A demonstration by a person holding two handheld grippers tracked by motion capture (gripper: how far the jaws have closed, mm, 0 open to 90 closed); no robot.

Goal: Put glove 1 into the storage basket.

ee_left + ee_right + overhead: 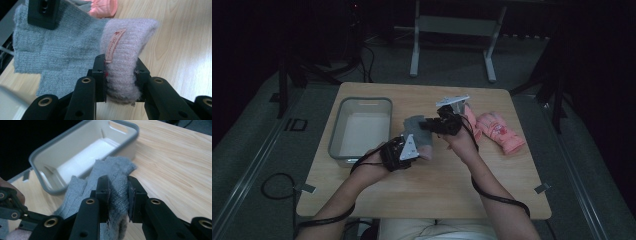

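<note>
Grey knit glove [57, 47] lifted above table [462, 185], near grey bin [360, 102]; pinkish cuff [125, 62] clamped in left tongs [120, 75], finger end clamped in right tongs [118, 192]. Pink gloves [499, 130] beside.

Grey knit glove [57, 47] with pale pink cuff [125, 62], pink gloves [499, 130], grey-rimmed bin [362, 102]

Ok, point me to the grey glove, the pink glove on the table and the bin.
grey glove [57, 47], left gripper view, knit palm.
pink glove [502, 131], high view, middle of its back.
bin [41, 153], right gripper view, grey rim.
</note>
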